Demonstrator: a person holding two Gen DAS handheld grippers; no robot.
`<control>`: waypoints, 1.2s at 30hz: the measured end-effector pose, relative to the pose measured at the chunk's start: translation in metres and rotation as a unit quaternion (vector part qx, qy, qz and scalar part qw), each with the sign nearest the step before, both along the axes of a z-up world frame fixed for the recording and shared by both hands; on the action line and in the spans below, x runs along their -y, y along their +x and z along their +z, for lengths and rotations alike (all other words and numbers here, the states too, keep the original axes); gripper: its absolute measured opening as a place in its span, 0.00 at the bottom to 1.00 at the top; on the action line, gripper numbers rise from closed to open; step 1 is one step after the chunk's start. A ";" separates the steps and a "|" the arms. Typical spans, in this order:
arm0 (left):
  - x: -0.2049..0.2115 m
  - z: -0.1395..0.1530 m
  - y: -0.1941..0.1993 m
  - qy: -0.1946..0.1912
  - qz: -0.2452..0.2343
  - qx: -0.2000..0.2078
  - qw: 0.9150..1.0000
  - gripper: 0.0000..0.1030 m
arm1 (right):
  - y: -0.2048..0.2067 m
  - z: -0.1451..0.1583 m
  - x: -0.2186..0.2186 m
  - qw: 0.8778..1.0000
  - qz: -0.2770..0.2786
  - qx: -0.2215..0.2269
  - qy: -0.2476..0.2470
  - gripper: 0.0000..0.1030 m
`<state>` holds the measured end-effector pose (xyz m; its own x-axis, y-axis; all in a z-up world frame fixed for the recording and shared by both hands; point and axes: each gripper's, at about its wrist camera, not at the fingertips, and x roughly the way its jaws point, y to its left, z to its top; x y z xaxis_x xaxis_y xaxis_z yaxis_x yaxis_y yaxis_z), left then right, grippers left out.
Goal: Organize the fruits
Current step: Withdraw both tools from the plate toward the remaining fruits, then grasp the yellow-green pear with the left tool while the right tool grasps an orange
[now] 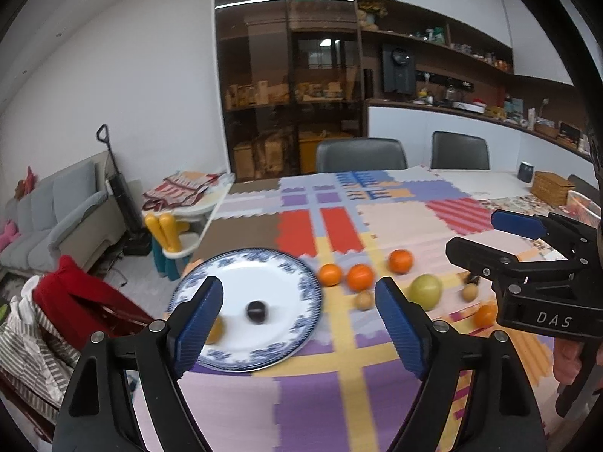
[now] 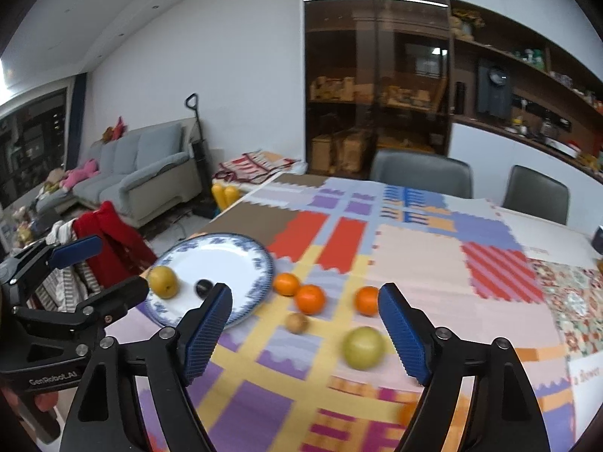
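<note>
step: two fruits lie on the plate [image 2: 241, 263], a yellow one [image 2: 162, 281] and a dark one [image 2: 203, 287]; the rest wait on the table [image 2: 422, 263].
left tool [image 1: 299, 324]: spread, empty.
right tool [image 2: 305, 333]: spread, empty.
next: likely the pear [image 2: 363, 347], nearest the right tool.
edges: plate sits near the table's left edge.
room: open cloth beyond the oranges [image 2: 309, 298].

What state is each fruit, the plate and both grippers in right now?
Left gripper: open, empty.
Right gripper: open, empty.
Plate: upright, holding two fruits.
Yellow pear: on plate.
Dark plum: on plate.
Three oranges: on tablecloth, off plate.
Green apple: on tablecloth.
</note>
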<state>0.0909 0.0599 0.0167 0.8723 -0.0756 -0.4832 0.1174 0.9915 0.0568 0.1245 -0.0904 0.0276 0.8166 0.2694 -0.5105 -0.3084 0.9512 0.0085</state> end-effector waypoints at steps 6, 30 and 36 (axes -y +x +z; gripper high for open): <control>0.035 -0.001 0.002 -0.004 -0.039 0.006 0.999 0.84 | -0.013 0.001 0.041 0.999 -0.044 0.009 0.002 0.78; 0.106 -0.070 0.064 0.044 -0.178 -0.061 0.981 0.84 | -0.016 -0.080 0.101 0.982 -0.153 -0.104 -0.018 0.78; 0.115 -0.087 0.082 0.050 -0.193 -0.086 0.976 0.84 | -0.005 -0.101 0.103 0.978 -0.154 -0.139 -0.015 0.78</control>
<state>0.1727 -0.0548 -0.0699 0.6933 -0.3270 -0.6422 0.4970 0.8622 0.0975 0.1191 -0.1932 -0.0731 0.6849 0.0141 -0.7285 0.0020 0.9998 0.0212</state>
